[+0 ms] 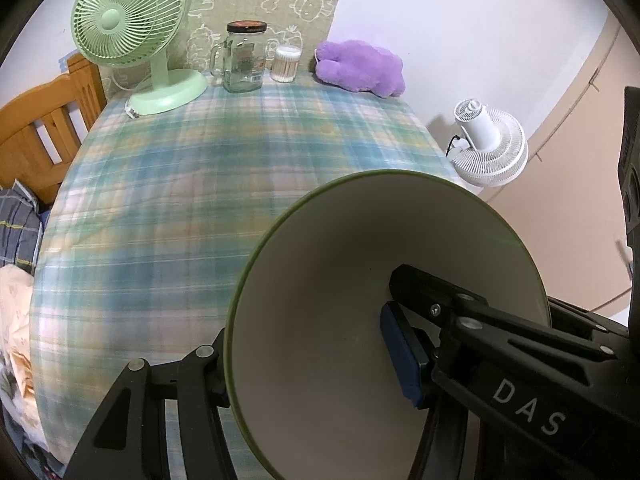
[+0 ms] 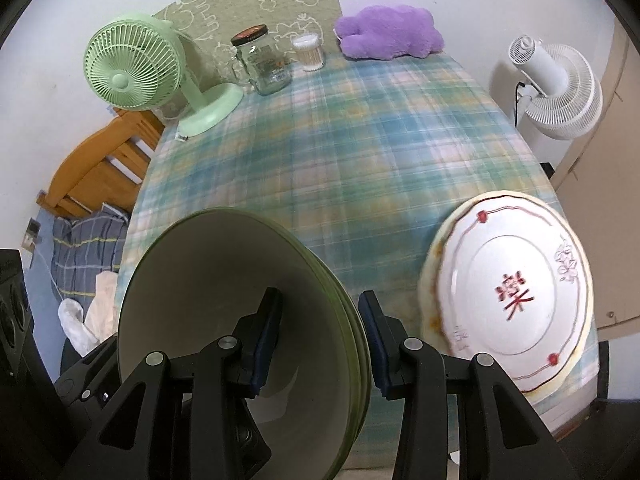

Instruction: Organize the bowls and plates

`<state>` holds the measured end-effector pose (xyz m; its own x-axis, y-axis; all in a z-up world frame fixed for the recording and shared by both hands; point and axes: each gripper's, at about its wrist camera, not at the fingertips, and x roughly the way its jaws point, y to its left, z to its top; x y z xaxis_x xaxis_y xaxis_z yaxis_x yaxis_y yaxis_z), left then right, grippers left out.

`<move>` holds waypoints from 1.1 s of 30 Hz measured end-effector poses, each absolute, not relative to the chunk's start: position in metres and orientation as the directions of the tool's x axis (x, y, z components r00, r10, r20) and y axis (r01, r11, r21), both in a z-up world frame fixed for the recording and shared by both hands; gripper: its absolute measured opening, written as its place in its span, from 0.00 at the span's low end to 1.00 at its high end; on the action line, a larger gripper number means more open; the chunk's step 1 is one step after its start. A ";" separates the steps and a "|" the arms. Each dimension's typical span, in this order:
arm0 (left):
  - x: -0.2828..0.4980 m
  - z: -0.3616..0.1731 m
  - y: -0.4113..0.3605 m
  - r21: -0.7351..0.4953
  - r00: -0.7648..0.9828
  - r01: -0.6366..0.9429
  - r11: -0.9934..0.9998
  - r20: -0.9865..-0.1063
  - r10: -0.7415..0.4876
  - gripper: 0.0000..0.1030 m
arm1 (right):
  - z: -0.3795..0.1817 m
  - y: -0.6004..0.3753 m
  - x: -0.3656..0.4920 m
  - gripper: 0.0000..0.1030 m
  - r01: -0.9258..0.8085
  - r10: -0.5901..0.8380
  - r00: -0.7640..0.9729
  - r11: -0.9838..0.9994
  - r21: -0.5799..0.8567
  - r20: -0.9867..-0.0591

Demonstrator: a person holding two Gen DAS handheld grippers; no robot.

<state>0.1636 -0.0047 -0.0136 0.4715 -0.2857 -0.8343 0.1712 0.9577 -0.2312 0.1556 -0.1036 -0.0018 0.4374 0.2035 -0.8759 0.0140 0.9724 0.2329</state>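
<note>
Bowls: at least three green-rimmed bowls (image 2: 248, 320) were nested at 7 o'clock; exact count could not be told.
Plates: two, a patterned plate (image 2: 516, 292) stacked on a cream plate (image 2: 430, 280) at 4 o'clock.
Fans: two, one green fan (image 2: 136, 68) at 10 o'clock, one white fan (image 2: 560, 88) at 2 o'clock.
Glass jars: one (image 2: 264, 64) at 12 o'clock.
Cotton swab tubs: one (image 2: 308, 53).
Plush toys: one, purple (image 2: 388, 32).
Grippers: two were counted.
</note>
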 end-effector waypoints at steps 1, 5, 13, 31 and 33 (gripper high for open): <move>0.164 -0.012 -0.011 -0.231 0.475 0.167 0.959 -0.833 -0.283 0.59 | 0.000 -0.110 0.156 0.43 0.007 0.205 0.438 0.973 0.232 -0.875; 0.163 -0.007 -0.030 -0.228 0.482 0.152 0.962 -0.832 -0.274 0.59 | 0.002 -0.130 0.156 0.43 -0.011 0.213 0.437 0.973 0.232 -0.874; 0.161 -0.003 -0.064 -0.225 0.497 0.132 0.965 -0.828 -0.261 0.59 | 0.008 -0.165 0.155 0.43 -0.037 0.224 0.438 0.972 0.232 -0.871; 0.164 -0.008 -0.131 -0.248 0.508 0.112 0.962 -0.818 -0.270 0.59 | 0.010 -0.232 0.162 0.43 -0.060 0.212 0.439 0.977 0.207 -0.873; 0.165 -0.011 -0.139 -0.255 0.502 0.112 0.960 -0.819 -0.276 0.59 | 0.008 -0.241 0.162 0.43 -0.058 0.206 0.435 0.978 0.201 -0.877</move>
